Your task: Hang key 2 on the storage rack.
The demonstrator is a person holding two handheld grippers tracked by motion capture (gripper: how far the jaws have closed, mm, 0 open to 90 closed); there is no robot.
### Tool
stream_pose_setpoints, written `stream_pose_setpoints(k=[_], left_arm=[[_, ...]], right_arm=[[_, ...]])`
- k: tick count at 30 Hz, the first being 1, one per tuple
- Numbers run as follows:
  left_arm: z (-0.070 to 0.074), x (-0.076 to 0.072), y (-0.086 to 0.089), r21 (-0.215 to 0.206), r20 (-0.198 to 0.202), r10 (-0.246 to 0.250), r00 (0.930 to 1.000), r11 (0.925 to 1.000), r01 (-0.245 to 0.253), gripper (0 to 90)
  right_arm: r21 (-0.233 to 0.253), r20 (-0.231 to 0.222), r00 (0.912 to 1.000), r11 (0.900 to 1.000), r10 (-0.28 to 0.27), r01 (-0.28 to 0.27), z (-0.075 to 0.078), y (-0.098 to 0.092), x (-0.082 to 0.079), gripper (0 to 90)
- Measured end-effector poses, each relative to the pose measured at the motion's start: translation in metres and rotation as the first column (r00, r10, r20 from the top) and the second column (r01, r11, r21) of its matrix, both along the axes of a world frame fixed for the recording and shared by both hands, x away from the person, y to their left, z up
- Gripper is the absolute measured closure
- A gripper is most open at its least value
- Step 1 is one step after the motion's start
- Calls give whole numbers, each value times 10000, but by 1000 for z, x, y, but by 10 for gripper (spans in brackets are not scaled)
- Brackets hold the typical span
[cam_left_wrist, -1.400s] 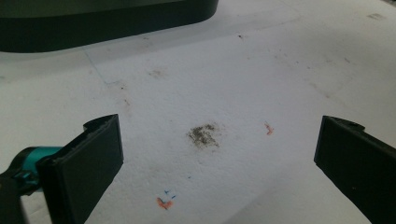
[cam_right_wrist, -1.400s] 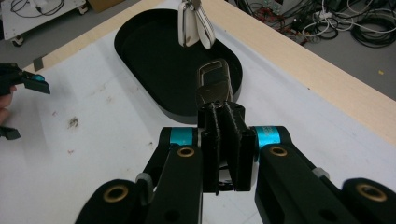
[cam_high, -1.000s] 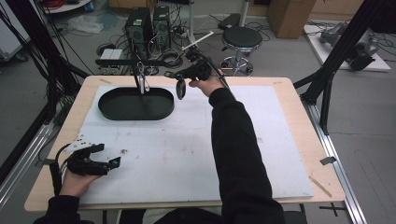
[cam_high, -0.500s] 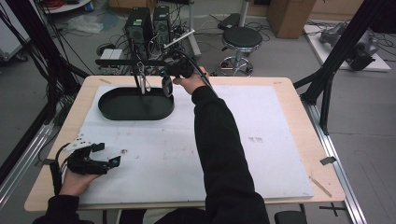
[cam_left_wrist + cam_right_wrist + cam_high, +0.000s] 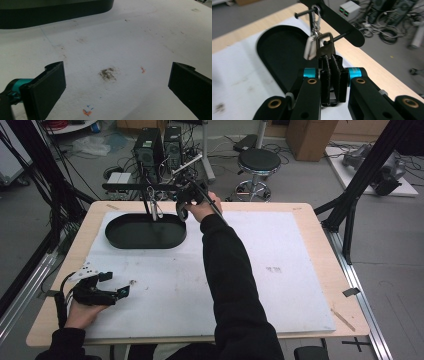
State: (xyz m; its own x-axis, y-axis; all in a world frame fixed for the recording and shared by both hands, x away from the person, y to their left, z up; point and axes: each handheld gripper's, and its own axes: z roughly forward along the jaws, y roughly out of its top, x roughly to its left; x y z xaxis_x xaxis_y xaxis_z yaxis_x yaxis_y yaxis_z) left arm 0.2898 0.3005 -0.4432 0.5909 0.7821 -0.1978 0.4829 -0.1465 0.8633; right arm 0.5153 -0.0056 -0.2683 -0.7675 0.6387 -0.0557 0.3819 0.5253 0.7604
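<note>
Metal is what the padlock [image 5: 324, 47] appears to be made of, so it is judged small, dense, rigid and somewhat slippery; the flat body, not the thin shackle, is the place to be taken hold of. It is held just so by the right gripper [image 5: 331, 65], whose jaws are clamped on the body, and it is raised beside a silver padlock [image 5: 310, 48] that hangs from a carabiner [image 5: 316, 16] on the black rack [image 5: 342, 23], above the oval tray [image 5: 145, 231]. The left gripper [image 5: 107, 287] rests on the white mat [image 5: 280, 270] with jaws spread wide, nothing between them. Compared with a second ago, the right arm has been swung leftward to the rack, while the left gripper has not been moved.
</note>
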Motion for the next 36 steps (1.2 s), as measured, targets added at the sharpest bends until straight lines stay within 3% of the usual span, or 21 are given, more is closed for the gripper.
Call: stream_pose_setpoints(k=[2, 9, 12, 15, 19, 23, 26, 29, 32, 35, 36], left_arm=[[0, 0, 0, -10, 8, -1, 10000, 10000, 1, 17], [0, 3, 0, -111, 66, 60, 10000, 9999, -59, 17], [0, 3, 0, -118, 80, 79, 9999, 9999, -78, 17], [0, 3, 0, -105, 97, 80, 9999, 9999, -79, 17], [0, 4, 0, -83, 113, 89, 9999, 9999, -88, 17], [0, 3, 0, -73, 108, 90, 9999, 9999, -89, 17], [0, 3, 0, -102, 143, 36, 9999, 9999, -34, 17], [1, 3, 0, -144, 182, 4, 9998, 9999, -1, 17], [0, 3, 0, -144, 147, 24, 9999, 9999, -22, 17], [0, 2, 0, -138, 138, 66, 9999, 9999, -64, 17], [0, 2, 0, -143, 129, 60, 9999, 9999, -59, 17]], right_arm=[[-262, 122, 9995, 9992, -300, 303, -3, 4, 1, 862], [-269, 290, 9920, 9920, -1226, 1233, -13, 5, 4, 865], [-119, 211, 9897, 9898, -1414, 1416, -17, 5, 6, 865], [17, 442, 9873, 9883, -1527, 1527, -19, 7, 8, 865], [621, 413, 9796, 9791, -1965, 1938, -23, 6, 13, 865], [809, 519, 9757, 9747, -2131, 2085, -25, 6, 13, 848], [1255, 814, 9687, 9666, -2346, 2235, -21, 2, 8, 713], [1156, 1173, 9640, 9674, -2386, 2253, -16, -7, 6, 491], [1119, 950, 9769, 9771, -1916, 1807, -16, -22, 5, 330], [1193, 509, 9829, 9782, -1770, 1700, -19, -38, 5, 102], [1248, 268, 9843, 9775, -1745, 1699, -20, -43, 5, 76]])
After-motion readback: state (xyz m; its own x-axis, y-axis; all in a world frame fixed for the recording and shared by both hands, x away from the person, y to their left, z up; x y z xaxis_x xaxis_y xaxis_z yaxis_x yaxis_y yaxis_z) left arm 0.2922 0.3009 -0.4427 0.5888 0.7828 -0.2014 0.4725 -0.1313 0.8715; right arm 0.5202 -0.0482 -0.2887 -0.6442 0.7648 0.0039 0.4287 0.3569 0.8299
